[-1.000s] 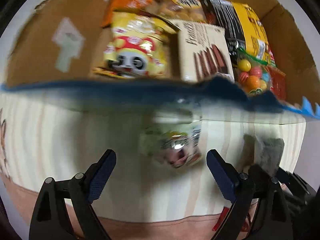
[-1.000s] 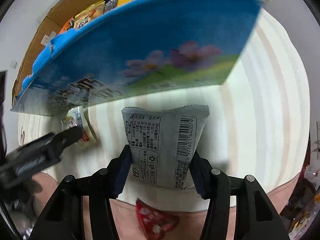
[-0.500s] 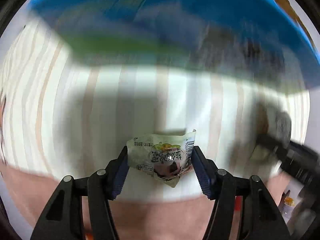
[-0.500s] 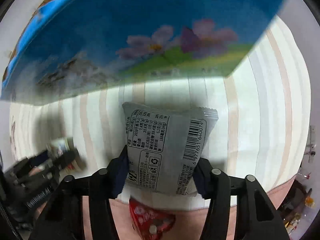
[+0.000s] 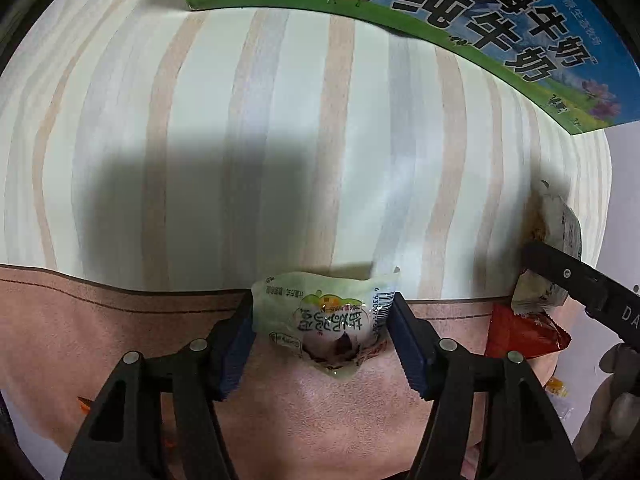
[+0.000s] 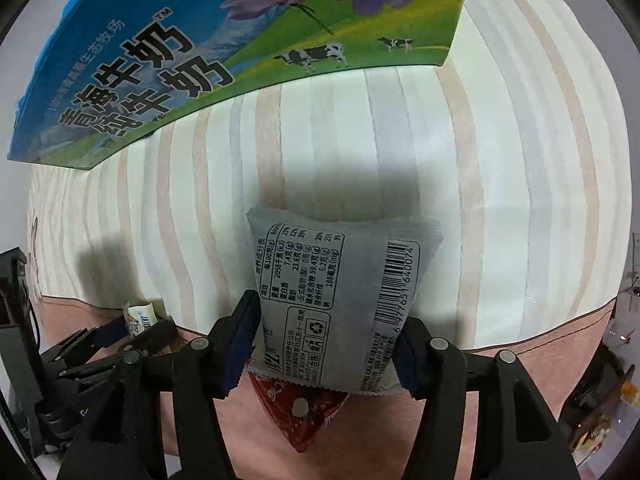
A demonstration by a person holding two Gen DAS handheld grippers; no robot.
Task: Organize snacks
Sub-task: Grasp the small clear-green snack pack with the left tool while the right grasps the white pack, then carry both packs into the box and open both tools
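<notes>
My left gripper (image 5: 322, 330) is shut on a small pale green snack packet (image 5: 326, 320), held above the striped table's front edge. My right gripper (image 6: 326, 340) is shut on a grey snack packet (image 6: 340, 300) with a barcode and nutrition label facing me. That grey packet also shows at the right of the left wrist view (image 5: 558, 232). The blue and green milk carton box (image 6: 208, 44) stands on the table ahead of both grippers; it also shows in the left wrist view (image 5: 480, 20). Its inside is hidden.
A red snack packet (image 6: 298, 412) lies below the right gripper on the pink floor; it also shows in the left wrist view (image 5: 520, 332). The striped wooden table (image 5: 240, 140) spreads ahead. Clutter sits at the far right (image 6: 600, 420).
Both grippers have dropped lower and back from the box. One second ago the left gripper was open above the green packet; it then closed on it. The right keeps the grey packet.
</notes>
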